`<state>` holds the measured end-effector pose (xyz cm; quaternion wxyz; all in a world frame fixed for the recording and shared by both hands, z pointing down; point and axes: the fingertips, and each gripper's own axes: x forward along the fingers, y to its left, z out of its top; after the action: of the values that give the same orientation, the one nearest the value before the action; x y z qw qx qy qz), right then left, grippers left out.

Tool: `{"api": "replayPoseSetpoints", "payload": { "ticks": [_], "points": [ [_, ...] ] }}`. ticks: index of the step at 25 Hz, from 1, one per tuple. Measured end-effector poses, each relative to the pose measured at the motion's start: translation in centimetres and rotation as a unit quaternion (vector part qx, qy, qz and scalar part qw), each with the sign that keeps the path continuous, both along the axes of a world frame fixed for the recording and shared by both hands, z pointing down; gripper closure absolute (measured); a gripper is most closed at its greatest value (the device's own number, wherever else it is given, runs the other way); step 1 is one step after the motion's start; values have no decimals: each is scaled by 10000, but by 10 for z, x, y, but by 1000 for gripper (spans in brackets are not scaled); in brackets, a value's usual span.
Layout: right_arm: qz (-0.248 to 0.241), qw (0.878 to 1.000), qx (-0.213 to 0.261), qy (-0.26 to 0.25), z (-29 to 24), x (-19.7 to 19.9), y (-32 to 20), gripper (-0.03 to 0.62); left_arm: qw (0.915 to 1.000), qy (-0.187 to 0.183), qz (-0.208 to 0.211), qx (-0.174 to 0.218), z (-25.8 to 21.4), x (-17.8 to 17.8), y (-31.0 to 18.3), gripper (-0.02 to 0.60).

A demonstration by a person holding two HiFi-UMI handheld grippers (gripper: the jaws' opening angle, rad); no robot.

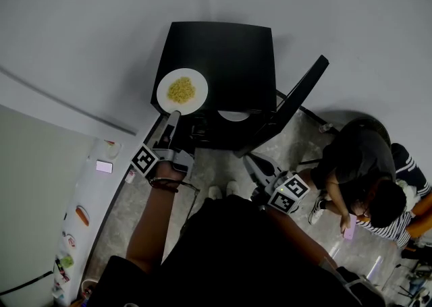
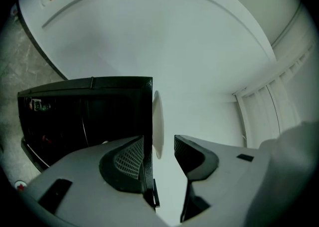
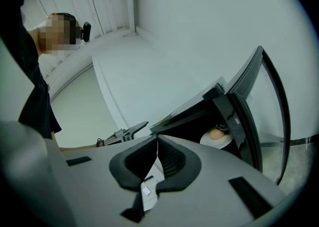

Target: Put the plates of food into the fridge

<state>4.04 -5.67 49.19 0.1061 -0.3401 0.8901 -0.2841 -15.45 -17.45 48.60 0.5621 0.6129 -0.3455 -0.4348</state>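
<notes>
The plate of noodles [image 1: 182,91] sat on top of the black mini fridge [image 1: 229,63], at its front left corner, so it was not yet inside. The fridge door [image 1: 297,100] stood swung open to the right, and a second plate of food [image 1: 234,115] was already on a shelf within. The left gripper [image 1: 173,118] was at the near edge of the noodle plate. In its own view the fingers [image 2: 197,153] stood apart with the plate's rim between them, seen edge-on, and no pad pressed on it. The right gripper [image 1: 250,160] hung lower, in front of the open fridge, with its fingers together on nothing. The step in hand looked to be taking hold of the rim. Done well, that would mean pushing the fingers well over the rim before closing, so that the grip held more than the lip. It would also mean keeping the plate level through the lift so the noodles stayed put. The plate would then need to clear the fridge's top edge and come round to a free part of a shelf, apart from the plate already there.
</notes>
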Motion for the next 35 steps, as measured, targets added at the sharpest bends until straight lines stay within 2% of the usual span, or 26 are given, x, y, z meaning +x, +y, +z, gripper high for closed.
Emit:
{"api": "replayPoseSetpoints", "payload": {
  "ticks": [8,11,14,16,26,35],
  "points": [
    [-26,9999,-24,-126,-2,2,-4,568,9991,276,-14,-334,10,3,-12,397],
    [-27,9999,-12,-113,-1,2,-5,568,9990,296,-18,-331,7,5,-12,439],
    [-50,9999,-70,-114,2,2,-3,568,9986,454,-21,-272,1,5,-11,517],
    [-53,9998,-123,-116,5,3,-1,568,9984,492,-14,-269,-1,7,-11,517],
    [-118,9997,-111,-187,4,0,2,568,9998,174,46,-62,-4,8,15,523],
    [-238,9994,-208,-112,13,-11,12,568,9996,260,72,11,-8,6,59,528]
  ]
}}
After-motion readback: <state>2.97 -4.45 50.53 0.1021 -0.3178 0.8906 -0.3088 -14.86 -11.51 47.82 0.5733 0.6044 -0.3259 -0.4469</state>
